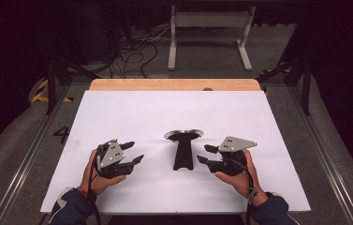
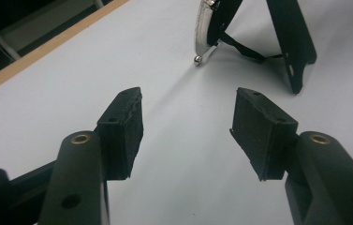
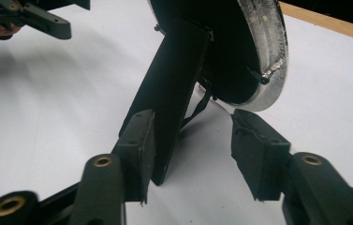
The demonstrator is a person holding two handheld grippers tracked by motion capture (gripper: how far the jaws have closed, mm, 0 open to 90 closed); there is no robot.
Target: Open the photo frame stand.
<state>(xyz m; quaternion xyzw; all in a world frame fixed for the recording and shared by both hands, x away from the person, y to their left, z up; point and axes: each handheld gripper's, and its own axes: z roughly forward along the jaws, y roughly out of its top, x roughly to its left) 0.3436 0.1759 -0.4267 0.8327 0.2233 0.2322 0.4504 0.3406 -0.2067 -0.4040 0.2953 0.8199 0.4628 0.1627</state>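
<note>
Black-backed round mirror with silver metal rim and black prop leg (image 1: 183, 149) standing between both tongs, touching neither. Left gripper (image 1: 136, 153) held level, aimed at it, jaws spread, empty. Right gripper (image 1: 203, 154) likewise level, jaws spread, prop leg just ahead, nothing pinched. White tabletop (image 1: 165, 112) beneath.

One sign can be read: a dark number "4" (image 1: 62, 134) is painted on the grey floor (image 1: 24, 154), just beside the left edge of the counter (image 1: 132, 108). Near it, further back, yellow and black stripes (image 1: 40, 91) are marked on the floor, without any letters. No other text, label or brand can be read.
</note>
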